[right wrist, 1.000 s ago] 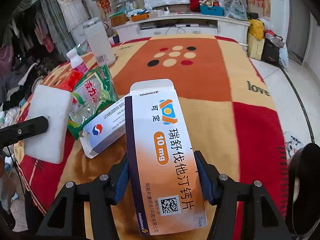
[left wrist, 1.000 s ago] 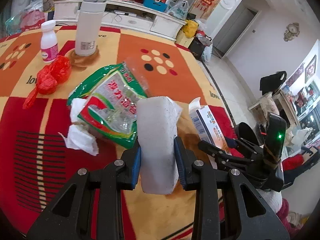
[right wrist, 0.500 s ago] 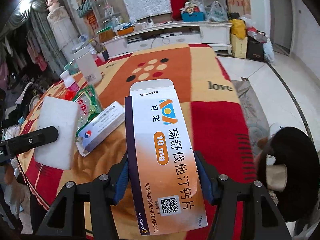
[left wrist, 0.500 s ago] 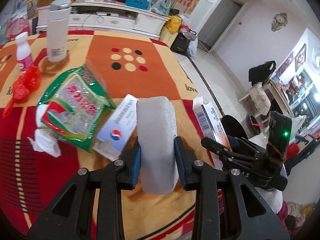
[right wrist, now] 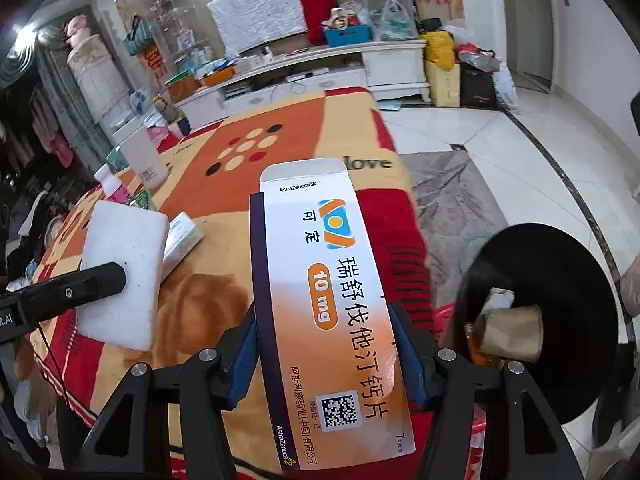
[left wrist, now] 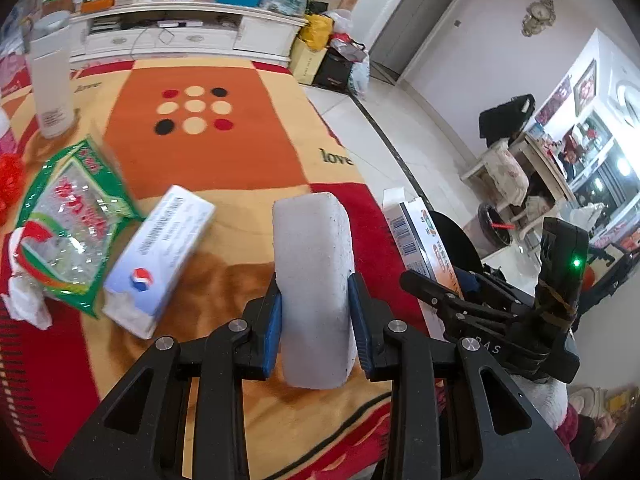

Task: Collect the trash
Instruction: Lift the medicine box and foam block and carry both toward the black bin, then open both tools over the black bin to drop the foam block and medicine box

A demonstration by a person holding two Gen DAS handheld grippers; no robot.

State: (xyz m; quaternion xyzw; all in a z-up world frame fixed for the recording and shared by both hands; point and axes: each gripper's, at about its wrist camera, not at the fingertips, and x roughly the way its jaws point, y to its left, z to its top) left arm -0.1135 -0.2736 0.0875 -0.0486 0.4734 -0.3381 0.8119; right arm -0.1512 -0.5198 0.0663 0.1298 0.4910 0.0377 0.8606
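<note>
The worktop (left wrist: 248,148), draped in a soft orange, red and cream patterned cloth, is the biggest thing here, and loose rubbish lies on it. Off its right edge stands a round black bin (right wrist: 560,280) with a brown paper cup already inside.

The left hand-held gripper (left wrist: 316,320) is clamped on a chunky white foam block (left wrist: 312,280), rounded at the corners and slightly pitted, held upright between the blue pads above the cloth. The right hand-held gripper (right wrist: 324,356) grips a long orange-and-white cardboard medicine box (right wrist: 324,292), smooth and glossy, with its top flap open; it hangs over the worktop edge, near the bin but not over the opening.

What could go wrong, as I judge it: the glossy box is held low on its length, so it may pivot or slip out before it is over the bin and land on the tiled floor. The foam is light and squashy, so it could cling to a pad or bounce off the rim when let go. Both grippers are close together, so they may knock each other at the bin mouth.

Left on the cloth are a crinkly green-and-clear plastic packet (left wrist: 76,216), a white-and-blue carton (left wrist: 160,268) and a crumpled white tissue (left wrist: 28,304).
</note>
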